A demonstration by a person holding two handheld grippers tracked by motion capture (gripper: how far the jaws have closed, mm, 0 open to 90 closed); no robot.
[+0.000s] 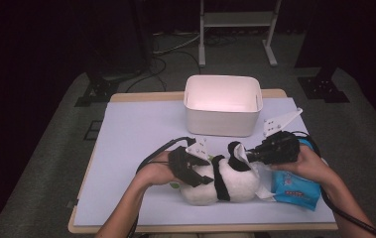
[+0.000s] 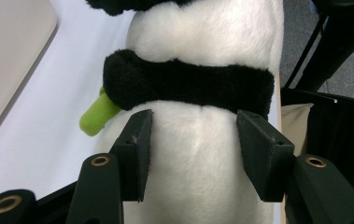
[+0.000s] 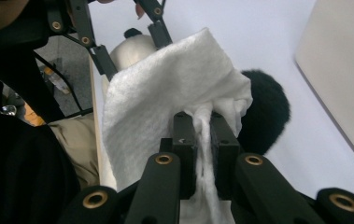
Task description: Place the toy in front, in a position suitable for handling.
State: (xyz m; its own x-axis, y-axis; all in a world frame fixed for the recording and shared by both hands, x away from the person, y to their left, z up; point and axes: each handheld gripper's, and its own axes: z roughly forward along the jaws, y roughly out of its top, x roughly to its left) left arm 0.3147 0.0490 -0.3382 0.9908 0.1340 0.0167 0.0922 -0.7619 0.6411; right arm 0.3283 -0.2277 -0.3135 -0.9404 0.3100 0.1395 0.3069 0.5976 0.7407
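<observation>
Counter: a wooden-edged counter under a pale lavender sheet (image 1: 141,129); everything in use sits on its near half.
Plush toy: a black-and-white panda-style soft toy (image 1: 225,186) lies on its side near the front edge, between the two hands. In the left gripper view its white body (image 2: 198,154) is crossed by a black furry band, and a small lime-green piece (image 2: 95,119) sticks out at its side.
Left tool: the left tool (image 1: 194,168), held in the person's left hand, sits over the toy's left end. In its own view (image 2: 193,149) the two black pads stand either side of the white body, the fur bulging between them. The left pad lies against the fur; at the right pad I cannot tell whether it presses or merely stands beside it.
Right tool: the right tool (image 1: 252,154), held in the right hand, is at the toy's upper right end. In its own view (image 3: 202,140) the jaws are together, clamped on a white fibrous wipe (image 3: 165,98) that fans out above them and hangs down between them.
Wipe position: the sheet lies against the toy's black rounded part (image 3: 265,112), touching it.
Wipe pack: a blue soft-plastic packet with red print (image 1: 297,191) lies just right of the toy, partly under the right hand.
Bin: a white rectangular plastic tub (image 1: 222,105) stands at the far side of the counter, well apart from the toy.
</observation>
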